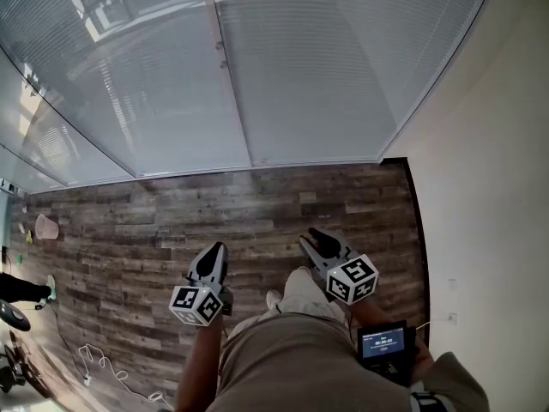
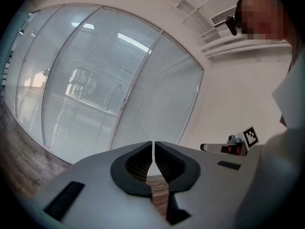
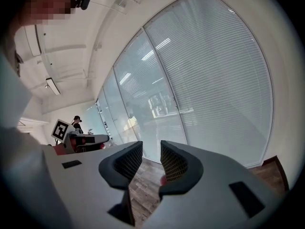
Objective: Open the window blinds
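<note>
White slatted blinds [image 1: 326,67] hang shut behind the glass wall ahead and cover both panes on either side of a slim white frame post [image 1: 230,67]. They also fill the left gripper view [image 2: 157,94] and the right gripper view [image 3: 214,70]. My left gripper [image 1: 214,249] is held low over the wooden floor, well short of the glass, with its jaws shut and nothing in them [image 2: 152,144]. My right gripper [image 1: 313,234] hovers beside it at about the same distance, jaws open with a clear gap and nothing between them [image 3: 151,149].
A plain white wall [image 1: 480,187] closes the right side. On the plank floor [image 1: 171,221] at the left stand a pink cup [image 1: 45,227] and a loose white cable [image 1: 103,363]. A small screen device [image 1: 383,343] hangs at the person's waist. Another person [image 3: 76,123] stands far off.
</note>
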Tool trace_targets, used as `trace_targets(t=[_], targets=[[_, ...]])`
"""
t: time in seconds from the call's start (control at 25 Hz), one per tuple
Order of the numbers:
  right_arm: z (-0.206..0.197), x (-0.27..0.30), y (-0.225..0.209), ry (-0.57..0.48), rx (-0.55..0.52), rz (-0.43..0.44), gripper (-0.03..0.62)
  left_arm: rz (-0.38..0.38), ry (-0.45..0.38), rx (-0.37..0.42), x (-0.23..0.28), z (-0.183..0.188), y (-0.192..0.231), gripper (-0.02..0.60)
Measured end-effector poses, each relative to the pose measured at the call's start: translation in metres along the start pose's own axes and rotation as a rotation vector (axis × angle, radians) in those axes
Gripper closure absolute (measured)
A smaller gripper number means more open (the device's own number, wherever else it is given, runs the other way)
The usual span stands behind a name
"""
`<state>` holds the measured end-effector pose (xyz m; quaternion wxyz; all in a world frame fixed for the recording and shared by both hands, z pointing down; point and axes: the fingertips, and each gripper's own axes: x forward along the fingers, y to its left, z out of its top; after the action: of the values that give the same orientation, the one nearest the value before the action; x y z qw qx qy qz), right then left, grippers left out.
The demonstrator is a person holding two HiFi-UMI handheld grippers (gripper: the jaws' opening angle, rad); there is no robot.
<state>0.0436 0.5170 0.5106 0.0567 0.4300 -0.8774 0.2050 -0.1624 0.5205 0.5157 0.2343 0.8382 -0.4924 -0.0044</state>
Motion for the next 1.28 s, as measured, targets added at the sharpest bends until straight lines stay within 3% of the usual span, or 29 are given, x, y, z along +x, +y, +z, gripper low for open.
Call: trace_targets(t=[0.4, 0.68, 0.96, 1.28], targets=[[0.056, 0.038, -0.064, -0.004, -0.011, 0.080, 0.477, 0.079, -0.030, 0.006, 0.070, 0.035, 0.005, 0.549], [0.074, 0.047, -0.116, 0.007, -0.013, 0.107, 0.477, 0.112, -0.071, 0.038, 0.108, 0.053, -0.016, 0.549], [0.063, 0.054, -0.122, 0.044, -0.012, 0.155, 0.477, 0.157, -0.077, 0.000, 0.112, 0.040, -0.017, 0.549], [0.079, 0.065, -0.134, 0.028, 0.002, 0.132, 0.477, 0.172, -0.063, -0.019, 0.123, 0.048, 0.001, 0.549]])
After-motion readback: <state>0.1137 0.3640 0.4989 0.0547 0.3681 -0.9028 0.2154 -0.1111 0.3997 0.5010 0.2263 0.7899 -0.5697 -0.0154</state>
